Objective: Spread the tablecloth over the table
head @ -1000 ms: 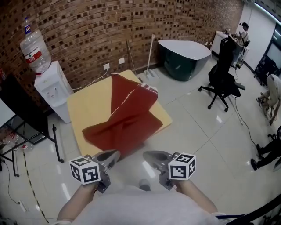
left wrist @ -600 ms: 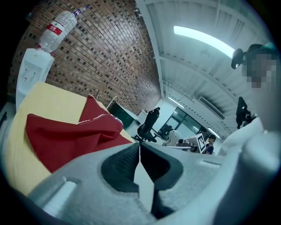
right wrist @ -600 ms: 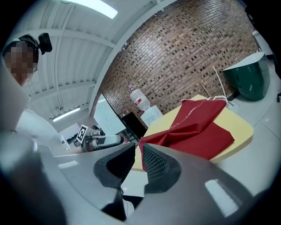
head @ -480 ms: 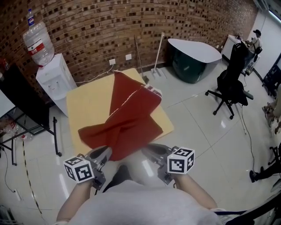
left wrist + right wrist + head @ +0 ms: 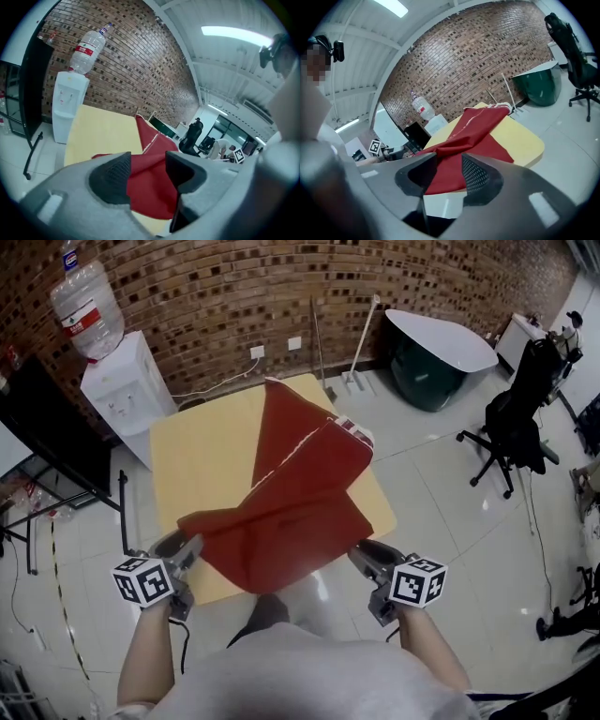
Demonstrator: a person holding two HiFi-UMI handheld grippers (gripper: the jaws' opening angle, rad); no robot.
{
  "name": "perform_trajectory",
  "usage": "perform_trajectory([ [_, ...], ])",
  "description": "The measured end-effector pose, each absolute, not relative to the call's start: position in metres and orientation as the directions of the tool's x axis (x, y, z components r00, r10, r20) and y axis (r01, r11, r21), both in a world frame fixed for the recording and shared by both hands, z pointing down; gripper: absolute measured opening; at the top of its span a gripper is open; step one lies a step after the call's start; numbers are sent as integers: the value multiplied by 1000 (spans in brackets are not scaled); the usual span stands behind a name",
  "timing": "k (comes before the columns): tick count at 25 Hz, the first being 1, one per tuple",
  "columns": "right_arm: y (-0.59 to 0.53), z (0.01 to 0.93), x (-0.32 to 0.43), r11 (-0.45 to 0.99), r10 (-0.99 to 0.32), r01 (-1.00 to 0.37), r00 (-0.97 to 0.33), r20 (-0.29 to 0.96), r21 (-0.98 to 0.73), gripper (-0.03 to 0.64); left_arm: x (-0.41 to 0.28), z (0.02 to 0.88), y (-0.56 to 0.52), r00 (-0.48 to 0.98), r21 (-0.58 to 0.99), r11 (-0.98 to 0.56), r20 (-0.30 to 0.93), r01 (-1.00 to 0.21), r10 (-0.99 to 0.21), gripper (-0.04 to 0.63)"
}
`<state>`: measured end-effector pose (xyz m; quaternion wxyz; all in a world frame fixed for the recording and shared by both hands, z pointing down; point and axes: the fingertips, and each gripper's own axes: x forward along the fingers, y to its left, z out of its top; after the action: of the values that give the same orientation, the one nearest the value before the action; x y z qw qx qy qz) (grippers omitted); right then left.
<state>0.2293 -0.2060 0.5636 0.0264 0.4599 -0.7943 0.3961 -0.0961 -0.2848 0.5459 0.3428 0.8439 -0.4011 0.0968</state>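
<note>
A red tablecloth (image 5: 291,502) lies bunched and folded across the square yellow table (image 5: 197,460), with one end draped over the far edge. My left gripper (image 5: 181,549) is at the table's near left corner, just short of the cloth's near left tip. Its jaws are opening with nothing between them. My right gripper (image 5: 364,554) is at the near right corner beside the cloth's edge. Its jaws are also opening and empty. In the left gripper view the tablecloth (image 5: 157,140) shows beyond the left gripper (image 5: 147,161). In the right gripper view the tablecloth (image 5: 476,129) lies past the right gripper (image 5: 449,163).
A water dispenser (image 5: 127,395) with a bottle (image 5: 86,301) stands at the brick wall, left of the table. A black board (image 5: 47,442) leans at far left. A green tub with a white top (image 5: 436,357), two poles (image 5: 361,343) and an office chair (image 5: 520,423) stand to the right.
Both grippers moved apart and forward, from in front of my body to the table's near corners. Their jaws went from shut to open. The cloth lies as before.
</note>
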Motion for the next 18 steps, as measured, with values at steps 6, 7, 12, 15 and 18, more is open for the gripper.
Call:
perform_trajectory([
  [6, -226, 605, 264, 135, -745, -840, -436, 505, -526, 218, -147, 588, -308, 561, 395, -398, 556, -828, -613, 271],
  [7, -230, 610, 270, 119, -748, -854, -412, 520, -506, 224, -150, 594, -310, 559, 401, -390, 566, -829, -606, 275],
  [12, -236, 630, 290, 57, -744, -900, -327, 583, -432, 256, -149, 617, -311, 598, 447, -398, 582, -801, -551, 310],
  [15, -240, 638, 293, 34, -743, -911, -298, 599, -411, 281, -143, 622, -314, 624, 469, -411, 580, -782, -524, 322],
  [18, -244, 644, 287, 38, -728, -909, -310, 612, -415, 293, -139, 626, -318, 637, 485, -412, 582, -771, -506, 322],
])
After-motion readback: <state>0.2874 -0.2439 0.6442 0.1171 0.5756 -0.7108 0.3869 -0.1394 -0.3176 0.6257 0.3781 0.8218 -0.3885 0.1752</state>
